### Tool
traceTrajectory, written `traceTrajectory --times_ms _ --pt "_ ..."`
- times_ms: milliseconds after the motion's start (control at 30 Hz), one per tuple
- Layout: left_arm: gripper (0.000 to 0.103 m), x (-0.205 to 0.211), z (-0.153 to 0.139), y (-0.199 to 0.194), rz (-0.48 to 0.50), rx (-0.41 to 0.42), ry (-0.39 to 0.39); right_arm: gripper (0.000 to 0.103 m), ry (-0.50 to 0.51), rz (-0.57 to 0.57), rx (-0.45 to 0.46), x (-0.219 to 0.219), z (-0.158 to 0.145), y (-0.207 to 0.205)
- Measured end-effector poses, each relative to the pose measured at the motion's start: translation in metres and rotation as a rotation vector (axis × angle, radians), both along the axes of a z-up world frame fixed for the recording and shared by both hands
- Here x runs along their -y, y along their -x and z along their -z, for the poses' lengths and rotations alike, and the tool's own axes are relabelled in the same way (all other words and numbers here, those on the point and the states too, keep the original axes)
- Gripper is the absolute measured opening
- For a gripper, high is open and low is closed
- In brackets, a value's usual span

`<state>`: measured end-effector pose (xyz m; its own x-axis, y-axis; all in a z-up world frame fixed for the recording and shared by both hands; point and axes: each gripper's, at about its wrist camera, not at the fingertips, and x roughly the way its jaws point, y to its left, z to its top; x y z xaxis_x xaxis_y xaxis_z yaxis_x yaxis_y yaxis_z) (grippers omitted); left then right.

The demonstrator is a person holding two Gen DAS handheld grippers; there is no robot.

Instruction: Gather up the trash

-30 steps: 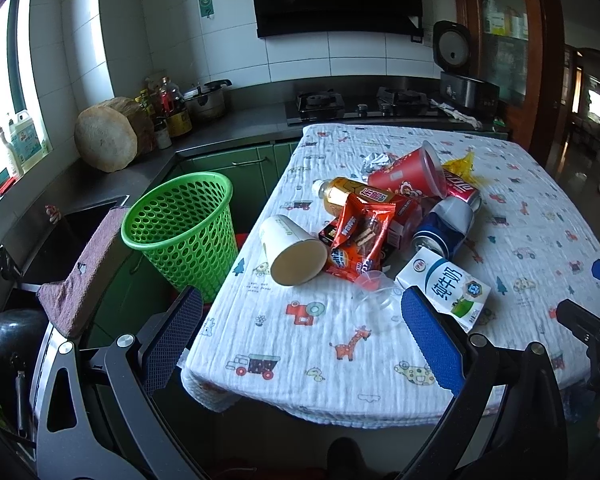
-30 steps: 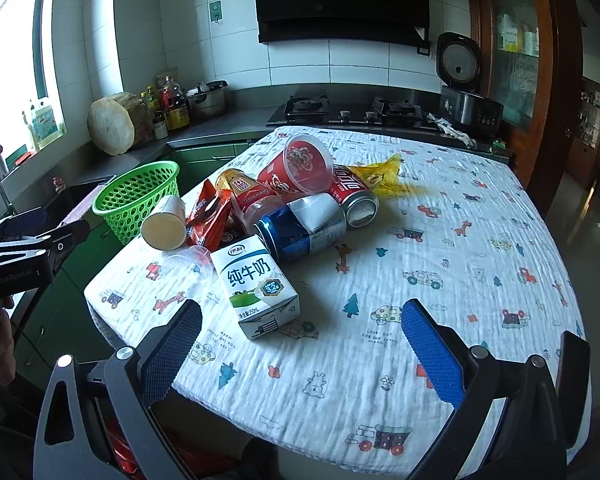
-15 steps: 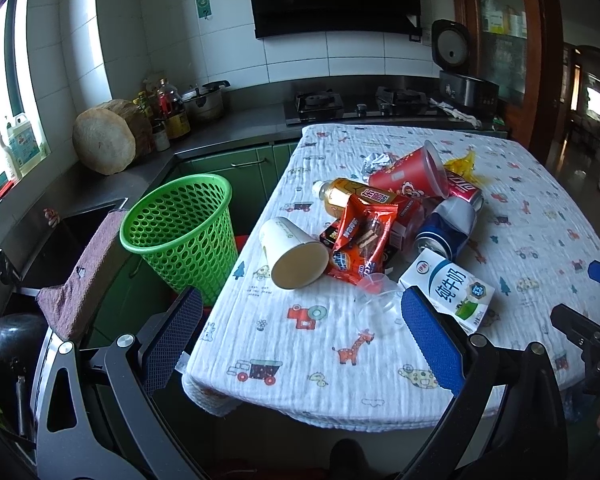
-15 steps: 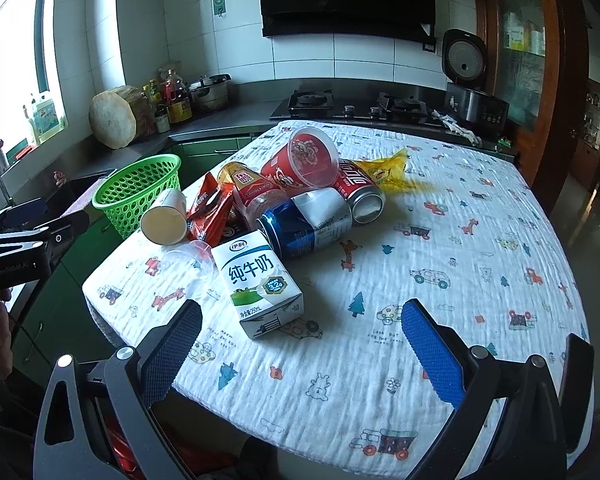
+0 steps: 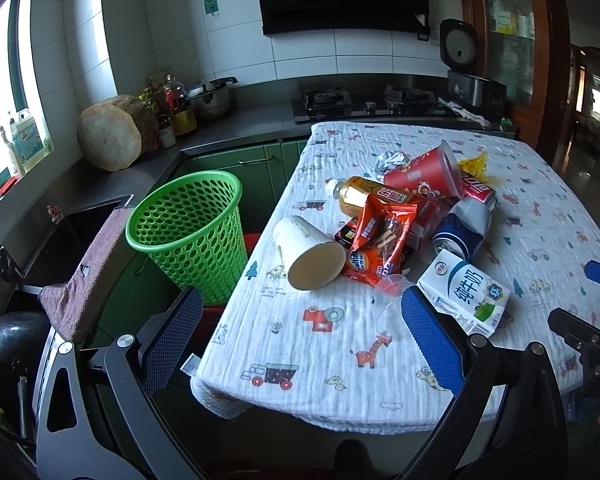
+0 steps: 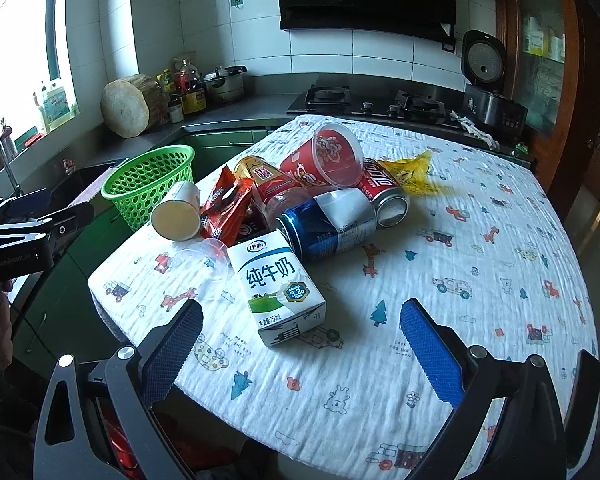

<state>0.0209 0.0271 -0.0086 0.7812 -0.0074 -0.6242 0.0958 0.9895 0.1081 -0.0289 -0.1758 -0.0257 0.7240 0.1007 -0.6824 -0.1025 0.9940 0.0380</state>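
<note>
Left wrist view: left gripper (image 5: pixel 300 332) spread wide, empty, held above near edge of table (image 5: pixel 328 356) with printed cloth. Trash heaped mid-table: paper cup (image 5: pixel 308 252) on its side, mouth toward camera; orange snack packet (image 5: pixel 380 240) just beside it, leaning on the heap; tea bottle (image 5: pixel 364 194) lying behind; red cup (image 5: pixel 424 178) tipped over on top; red can (image 5: pixel 478 192) and blue can (image 5: pixel 462 228) on their sides to the right; milk carton (image 5: pixel 464 292) lying nearest the right finger; clear plastic cup (image 5: pixel 392 284) flat between packet and carton; foil scrap (image 5: pixel 390 158) and yellow wrapper (image 5: pixel 474 164) at the far side. Green basket (image 5: pixel 188 232) upright, left of table, below its level, apart from it. Right gripper (image 5: pixel 596 304) partly in frame at right edge. Right wrist view: right gripper (image 6: pixel 300 340) also wide apart, holding nothing, hovering over near part of table (image 6: pixel 480 280). Milk carton (image 6: pixel 278 284) lying between the fingers' line of sight, just ahead. Blue can (image 6: pixel 328 228) touching its far end, red can (image 6: pixel 384 192) behind, red cup (image 6: pixel 324 158) on top. Paper cup (image 6: pixel 178 212) and packet (image 6: pixel 224 208) to left. Basket (image 6: pixel 148 180) beyond table's left edge. Left gripper (image 6: pixel 32 232) at left frame edge, a hand (image 6: pixel 0 328) below it.
</note>
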Motion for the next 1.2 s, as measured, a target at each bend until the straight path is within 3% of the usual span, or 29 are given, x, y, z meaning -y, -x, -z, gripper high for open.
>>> traceTrajectory --times_ms 667,833,1200 --pt "0.098 -0.019 0.013 -0.026 0.007 -0.033 -0.001 0.095 0.031 -0.015 -0.046 -0.009 0.015 -0.021" --pt "0.098 -0.025 0.015 -0.033 0.007 -0.045 0.008 0.086 0.034 -0.020 -0.073 -0.007 0.021 -0.030" --pt "0.098 -0.022 0.018 -0.050 0.021 -0.063 0.007 0.085 0.023 -0.026 -0.093 -0.007 0.028 -0.043"
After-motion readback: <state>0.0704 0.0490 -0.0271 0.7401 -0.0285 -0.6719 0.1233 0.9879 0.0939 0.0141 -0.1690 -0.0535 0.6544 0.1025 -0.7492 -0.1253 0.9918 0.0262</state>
